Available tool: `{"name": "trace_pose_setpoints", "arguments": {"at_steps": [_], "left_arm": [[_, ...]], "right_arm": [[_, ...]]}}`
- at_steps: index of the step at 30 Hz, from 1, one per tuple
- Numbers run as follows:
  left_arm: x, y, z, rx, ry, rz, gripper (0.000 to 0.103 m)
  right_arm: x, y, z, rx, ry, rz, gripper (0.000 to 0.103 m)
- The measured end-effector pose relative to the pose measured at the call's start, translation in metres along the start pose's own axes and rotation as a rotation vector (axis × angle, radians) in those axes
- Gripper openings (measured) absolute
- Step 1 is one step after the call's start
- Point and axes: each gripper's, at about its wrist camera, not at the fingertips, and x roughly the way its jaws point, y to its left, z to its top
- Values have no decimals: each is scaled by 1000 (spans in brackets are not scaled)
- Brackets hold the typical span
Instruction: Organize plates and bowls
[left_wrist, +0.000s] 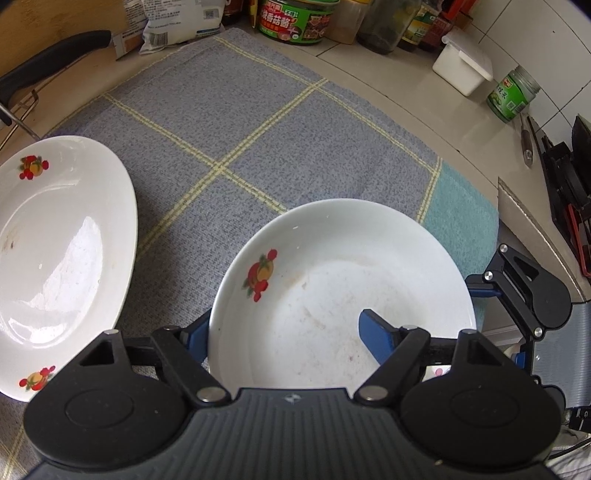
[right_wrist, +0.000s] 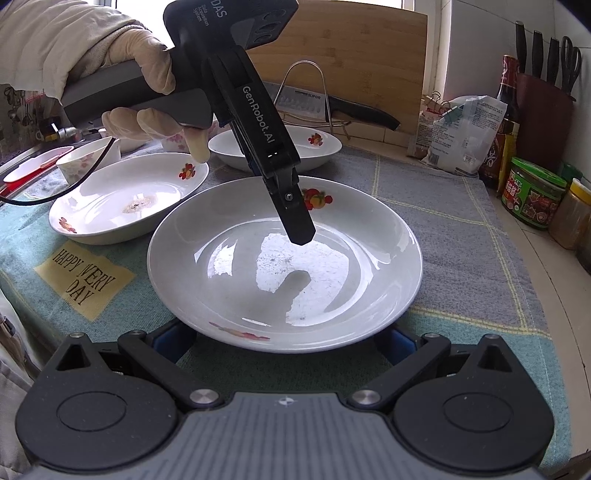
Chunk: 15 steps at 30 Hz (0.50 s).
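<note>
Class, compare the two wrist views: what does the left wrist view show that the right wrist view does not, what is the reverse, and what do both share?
Only the left wrist view: a white lidded box and a green-labelled jar on the counter.

Only the right wrist view: the gloved hand, a small flowered cup, a knife block and the "HAPPY VERY DAY" patch.

Both: the near plate, the checked cloth, the green-lidded tub.

A pale tiled counter (left_wrist: 373, 66) carries a grey-blue checked cloth (left_wrist: 229, 122). On the cloth, in the right wrist view, a plate (right_wrist: 207, 280) lies at centre, a second plate (right_wrist: 107, 199) at ten o'clock, and a third (right_wrist: 325, 147) at twelve. Small floral bowls (right_wrist: 86, 158), perhaps two, stand further off at ten o'clock. Jars (right_wrist: 532, 192) line the counter at three o'clock.
</note>
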Motion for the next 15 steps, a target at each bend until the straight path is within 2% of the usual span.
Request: {"name": "trace_pose_setpoints", "arguments": {"at_steps": [15], "left_arm": [[-1,-3,0,24,-2,9,79]], "right_arm": [[5,-2,4,8,24,7,103]]}}
